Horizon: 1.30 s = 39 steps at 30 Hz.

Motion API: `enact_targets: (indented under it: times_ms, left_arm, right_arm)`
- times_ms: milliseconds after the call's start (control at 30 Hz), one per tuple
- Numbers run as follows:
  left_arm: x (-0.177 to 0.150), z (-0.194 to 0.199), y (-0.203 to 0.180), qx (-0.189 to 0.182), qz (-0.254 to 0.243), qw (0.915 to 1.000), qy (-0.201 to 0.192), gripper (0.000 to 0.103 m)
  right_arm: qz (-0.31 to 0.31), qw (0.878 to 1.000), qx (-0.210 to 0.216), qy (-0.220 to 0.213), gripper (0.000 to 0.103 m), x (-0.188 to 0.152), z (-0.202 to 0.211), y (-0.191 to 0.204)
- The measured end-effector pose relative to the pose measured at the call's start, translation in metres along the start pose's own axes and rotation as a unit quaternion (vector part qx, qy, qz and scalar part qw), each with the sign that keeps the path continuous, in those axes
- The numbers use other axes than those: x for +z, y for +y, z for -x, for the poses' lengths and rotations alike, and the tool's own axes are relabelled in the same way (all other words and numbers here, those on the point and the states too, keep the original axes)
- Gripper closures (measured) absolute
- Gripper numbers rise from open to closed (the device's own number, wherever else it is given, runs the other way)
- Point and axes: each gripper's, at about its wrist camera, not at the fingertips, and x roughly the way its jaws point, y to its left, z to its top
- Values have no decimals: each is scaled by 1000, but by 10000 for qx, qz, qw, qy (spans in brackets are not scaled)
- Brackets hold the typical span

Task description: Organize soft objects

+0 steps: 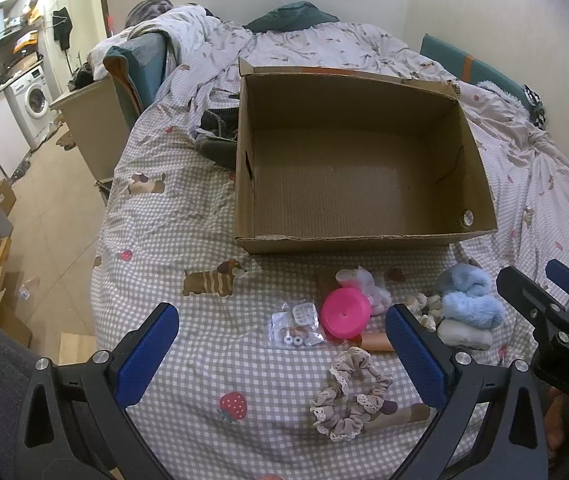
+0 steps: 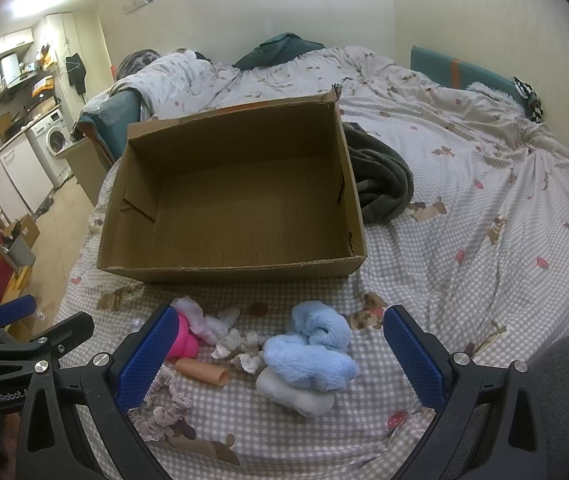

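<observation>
An empty open cardboard box [image 1: 364,236] [image 2: 228,268] stands on the checked bedspread. In front of it lie small items: a fluffy light-blue piece [image 1: 470,296] [image 2: 312,348], a white soft pad [image 1: 464,334] [image 2: 296,394], a beige lace scrunchie [image 1: 350,398] [image 2: 164,408], a pink round lid [image 1: 344,312] [image 2: 182,340], a white plush [image 1: 364,282] [image 2: 208,320], a peach tube [image 2: 202,372] and a clear packet [image 1: 294,324]. My left gripper [image 1: 284,352] is open above the packet and scrunchie. My right gripper [image 2: 280,352] is open above the blue piece.
A dark grey garment [image 2: 380,184] lies beside the box. Rumpled duvet and teal pillows [image 1: 472,68] fill the bed's far side. The bed's left edge drops to the floor, with a washing machine [image 1: 30,100] and cardboard boxes [image 1: 0,200] beyond.
</observation>
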Motion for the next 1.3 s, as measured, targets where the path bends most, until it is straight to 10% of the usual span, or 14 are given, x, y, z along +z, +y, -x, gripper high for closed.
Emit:
enact_targets:
  times_ms: [1300]
  left_arm:
    - [3, 5, 6, 76, 98, 9998, -133, 0]
  right_arm:
    - [-6, 10000, 5, 20, 0, 1, 0, 1]
